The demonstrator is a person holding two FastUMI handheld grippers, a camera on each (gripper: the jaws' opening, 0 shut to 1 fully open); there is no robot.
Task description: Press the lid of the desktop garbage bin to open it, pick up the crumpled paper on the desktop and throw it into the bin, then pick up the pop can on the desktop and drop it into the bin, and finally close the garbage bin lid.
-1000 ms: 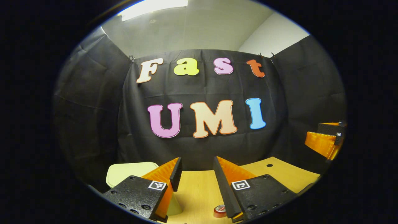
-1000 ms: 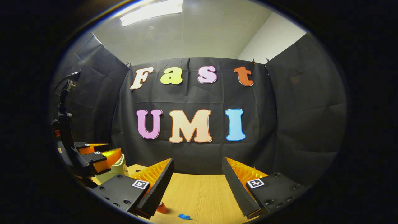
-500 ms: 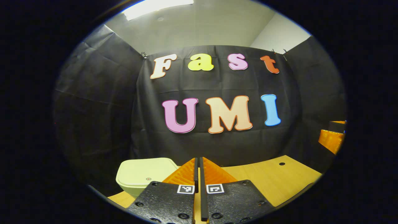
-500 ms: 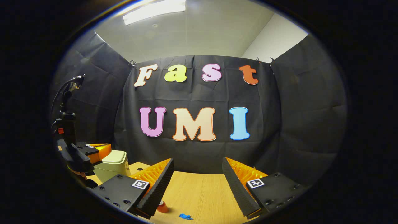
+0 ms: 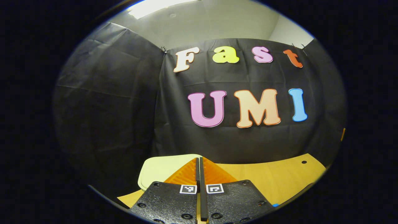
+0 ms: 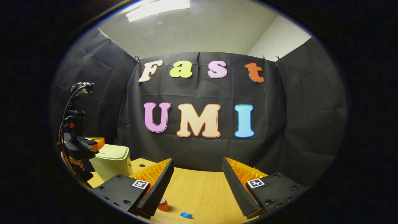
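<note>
On the wooden desk [image 6: 199, 193], pale green bin [image 6: 112, 161] with lid down; left hand-held gripper [image 5: 199, 165] pressed together.

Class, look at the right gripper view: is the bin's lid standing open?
No. The pale green bin has its lid lying flat and shut on top.

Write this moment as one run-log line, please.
left gripper: shut, over pale green plastic bin lid | right gripper: open, idle | lid closed
</note>
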